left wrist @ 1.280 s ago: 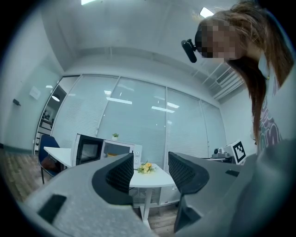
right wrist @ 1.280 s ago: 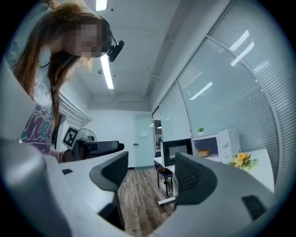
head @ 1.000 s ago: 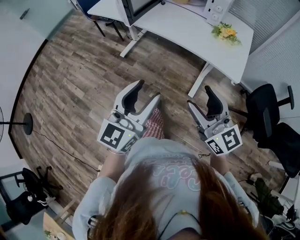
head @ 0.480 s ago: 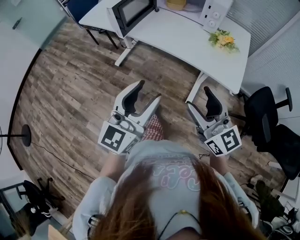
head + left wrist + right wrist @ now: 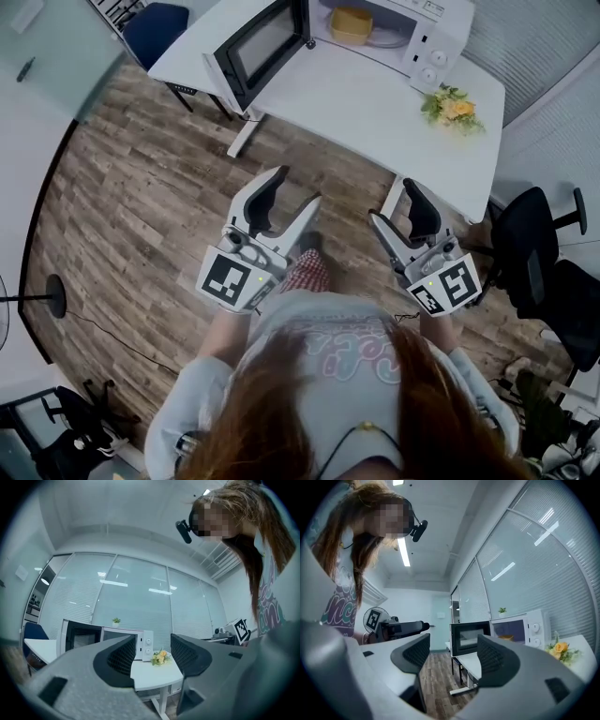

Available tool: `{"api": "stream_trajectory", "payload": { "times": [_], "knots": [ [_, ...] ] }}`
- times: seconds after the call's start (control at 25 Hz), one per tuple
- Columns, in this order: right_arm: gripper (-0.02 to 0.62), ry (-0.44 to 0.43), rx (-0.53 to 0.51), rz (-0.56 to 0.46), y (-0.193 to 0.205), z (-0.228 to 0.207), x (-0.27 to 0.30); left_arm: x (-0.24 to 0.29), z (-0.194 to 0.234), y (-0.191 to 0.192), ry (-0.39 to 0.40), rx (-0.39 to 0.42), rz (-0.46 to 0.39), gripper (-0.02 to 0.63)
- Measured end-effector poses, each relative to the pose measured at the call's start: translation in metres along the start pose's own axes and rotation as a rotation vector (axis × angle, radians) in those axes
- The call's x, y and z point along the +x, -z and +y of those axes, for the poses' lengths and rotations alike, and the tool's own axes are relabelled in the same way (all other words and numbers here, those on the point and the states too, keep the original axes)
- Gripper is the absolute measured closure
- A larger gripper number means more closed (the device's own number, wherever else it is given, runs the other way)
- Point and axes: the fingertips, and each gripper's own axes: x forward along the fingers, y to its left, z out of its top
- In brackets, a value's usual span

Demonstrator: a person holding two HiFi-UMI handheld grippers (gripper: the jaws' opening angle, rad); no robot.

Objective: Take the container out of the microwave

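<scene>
A: Why do the left gripper [image 5: 295,186] and the right gripper [image 5: 394,200] stand spread, holding nothing?
B: The yellow container [image 5: 349,23] sits far off inside the microwave [image 5: 427,42] on the table [image 5: 366,94]; its door [image 5: 255,45] is already open, so I think they only need to reach in

Even cool daylight, ceiling strip lights [image 5: 404,551] glaring — fisheye edges dark, near jaws soft.

Head view: surface [image 5: 375,103] has drawn closer to left gripper [image 5: 295,186] and right gripper [image 5: 394,200]. Microwave [image 5: 412,28], cropped earlier, now shows its open door [image 5: 258,47] and yellow container [image 5: 350,23]. Flowers [image 5: 450,105] sit lower.
</scene>
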Motion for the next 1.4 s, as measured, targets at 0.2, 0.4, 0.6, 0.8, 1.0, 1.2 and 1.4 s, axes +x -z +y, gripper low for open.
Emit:
{"api": "stream_trajectory", "payload": {
  "times": [0.2, 0.4, 0.6, 0.8, 1.0, 1.2, 1.4],
  "knots": [
    [0.293, 0.026, -0.003, -0.001, -0.006, -0.026, 0.025, 0.028, 0.029, 0.000, 0.021, -0.012, 0.009, 0.399],
    [0.293, 0.063, 0.003, 0.012, -0.003, -0.051, 0.043, 0.053, 0.053, 0.003, 0.035, -0.032, 0.011, 0.399],
    [0.293, 0.078, 0.006, 0.003, -0.006, -0.072, 0.067, 0.077, 0.079, 0.001, 0.046, -0.031, 0.006, 0.399],
    [0.293, 0.080, 0.013, -0.001, -0.005, -0.086, 0.091, 0.093, 0.102, 0.006, 0.049, -0.041, 0.019, 0.399],
    [0.293, 0.089, 0.014, 0.001, -0.003, -0.099, 0.113, 0.107, 0.124, 0.010, 0.062, -0.049, 0.024, 0.399],
    [0.293, 0.108, 0.011, -0.001, -0.003, -0.111, 0.129, 0.123, 0.141, 0.012, 0.085, -0.054, 0.020, 0.399],
    [0.293, 0.131, 0.005, -0.005, -0.001, -0.119, 0.141, 0.133, 0.154, 0.017, 0.112, -0.061, 0.020, 0.399]
  ]
}}
